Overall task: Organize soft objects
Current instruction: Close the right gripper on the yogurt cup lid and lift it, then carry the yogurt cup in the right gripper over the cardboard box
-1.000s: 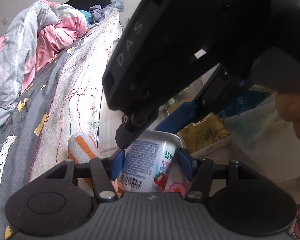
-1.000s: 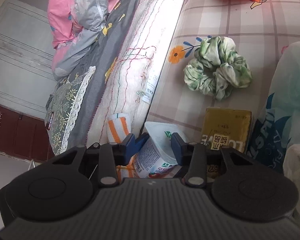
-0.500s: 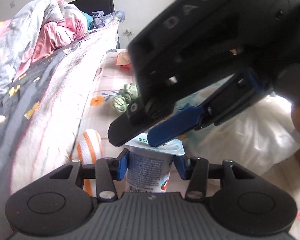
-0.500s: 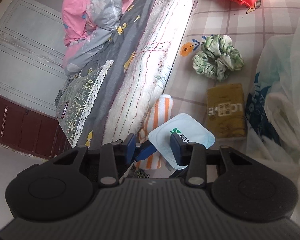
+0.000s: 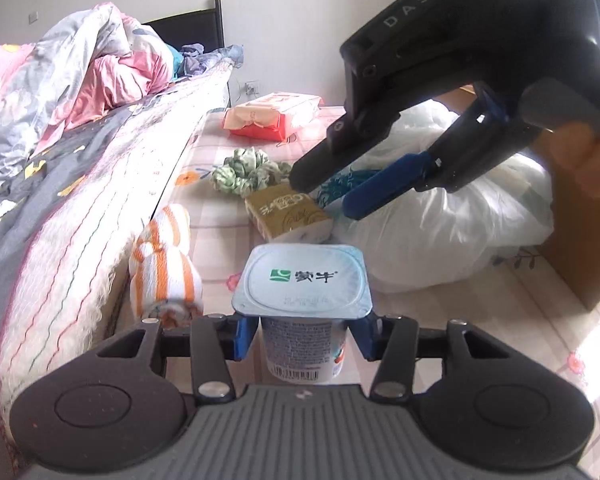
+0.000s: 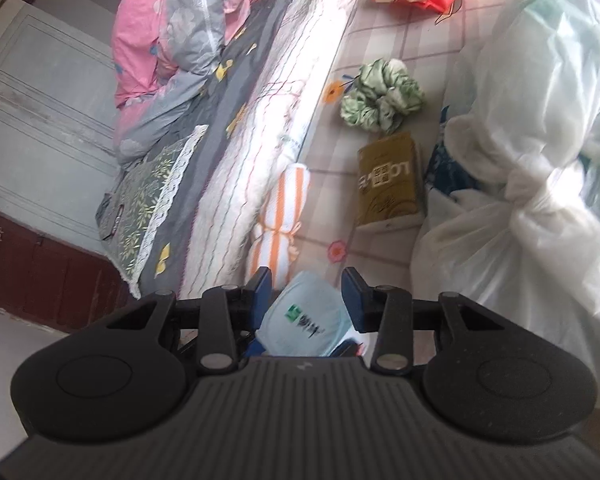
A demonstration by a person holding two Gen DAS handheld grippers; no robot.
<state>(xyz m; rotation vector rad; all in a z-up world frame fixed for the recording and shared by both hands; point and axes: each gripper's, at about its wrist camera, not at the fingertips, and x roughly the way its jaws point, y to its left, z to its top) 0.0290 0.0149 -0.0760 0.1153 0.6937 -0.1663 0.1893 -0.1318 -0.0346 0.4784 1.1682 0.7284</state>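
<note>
The left gripper [image 5: 304,338] holds a yogurt cup [image 5: 305,308] upright between its blue jaws, which close on the cup's body just under the foil lid's rim; the pads seem to press the plastic wall on both sides. The right gripper [image 5: 332,188] hangs above and beyond it in the left wrist view, its jaws part-way apart with nothing between them. In the right wrist view the cup's lid [image 6: 306,320] shows below and between those jaws, but they stand clear of it.

The cup is a light, thin-walled plastic tub with a sealed foil top. I judge it stiff enough to hold at mid-body but easy to dent or burst if squeezed hard, and the smooth printed wall could slip; a hold low under the flared rim, as now, lets the rim act as a stop. It should stay upright.

The soft things lie on the patterned floor mat [image 5: 216,248] beside the bed [image 5: 80,200]: an orange-striped rolled towel [image 5: 166,264] right against the mattress edge, a green scrunchie [image 5: 246,170] farther back, and a red tissue pack [image 5: 276,120] beyond that. A tan tissue pack [image 5: 286,210] sits between scrunchie and cup, just beside a knotted white plastic bag [image 5: 452,220]. The towel and scrunchie will squash and sag under a pinch, so they are best taken across the thick middle. The tissue packs yield but slide in their wrap, so a hold across the narrow sides looks safest.
</note>
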